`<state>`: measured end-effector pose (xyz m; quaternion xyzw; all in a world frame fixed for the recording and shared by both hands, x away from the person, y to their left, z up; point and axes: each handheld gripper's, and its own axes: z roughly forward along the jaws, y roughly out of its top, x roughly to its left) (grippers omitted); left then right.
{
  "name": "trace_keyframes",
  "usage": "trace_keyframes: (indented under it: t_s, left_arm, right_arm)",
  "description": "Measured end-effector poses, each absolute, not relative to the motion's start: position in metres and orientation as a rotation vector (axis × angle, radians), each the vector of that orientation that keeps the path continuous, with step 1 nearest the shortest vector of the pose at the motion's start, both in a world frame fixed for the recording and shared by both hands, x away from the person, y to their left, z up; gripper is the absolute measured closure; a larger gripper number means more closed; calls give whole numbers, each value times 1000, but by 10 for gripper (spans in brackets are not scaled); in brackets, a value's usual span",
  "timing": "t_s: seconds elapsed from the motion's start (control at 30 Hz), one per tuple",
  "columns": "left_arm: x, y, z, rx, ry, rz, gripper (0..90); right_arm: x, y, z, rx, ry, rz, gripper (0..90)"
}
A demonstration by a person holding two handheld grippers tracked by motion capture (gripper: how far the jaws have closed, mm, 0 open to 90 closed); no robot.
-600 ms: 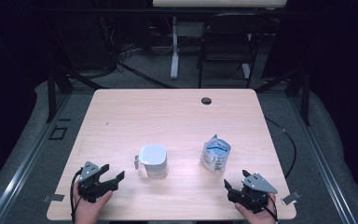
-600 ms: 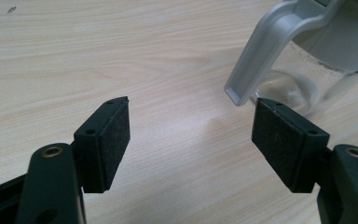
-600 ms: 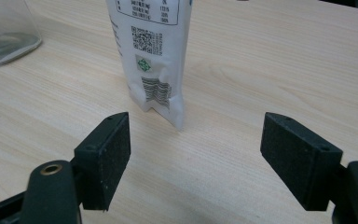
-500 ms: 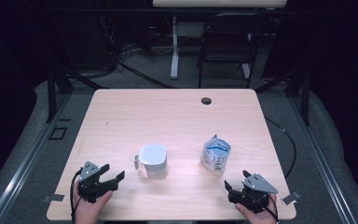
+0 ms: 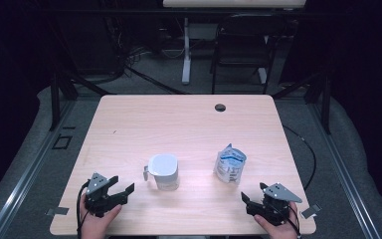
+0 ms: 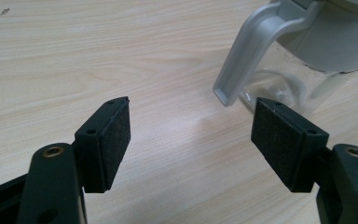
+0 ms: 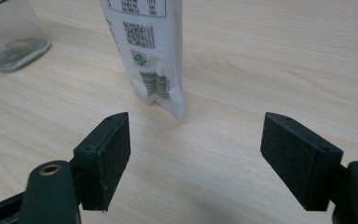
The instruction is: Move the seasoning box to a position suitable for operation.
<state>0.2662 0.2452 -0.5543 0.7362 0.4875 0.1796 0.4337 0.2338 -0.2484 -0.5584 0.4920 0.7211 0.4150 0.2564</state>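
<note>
A clear jug with a grey lid and handle [image 5: 162, 171] stands near the table's middle front; in the left gripper view its handle [image 6: 256, 44] is just ahead and to the right of the jaws. A white and blue pouch [image 5: 229, 163] stands upright to its right, and in the right gripper view the pouch [image 7: 151, 51] stands a little beyond the jaws. My left gripper [image 5: 121, 186] rests open at the front left, short of the jug. My right gripper [image 5: 253, 194] is open at the front right, below the pouch. Nothing is between either pair of pads.
The light wooden table [image 5: 179, 124] has a round cable hole [image 5: 220, 107] near its far edge. Beyond the table stand a dark chair [image 5: 243, 45] and a white desk leg [image 5: 186, 50]. Tape marks [image 5: 59, 211] lie on the floor by the front corners.
</note>
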Motion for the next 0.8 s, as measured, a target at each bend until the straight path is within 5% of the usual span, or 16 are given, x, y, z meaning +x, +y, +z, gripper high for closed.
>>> trace_keyframes:
  t_s: [0.37, 0.8]
  left_arm:
    - [267, 247, -551, 1796, 1181, 458, 245]
    - [272, 257, -542, 1759, 1193, 486, 319]
  right_arm:
    - [233, -241, -561, 1292, 1958, 1098, 196]
    - [234, -239, -564, 1274, 1932, 1104, 215]
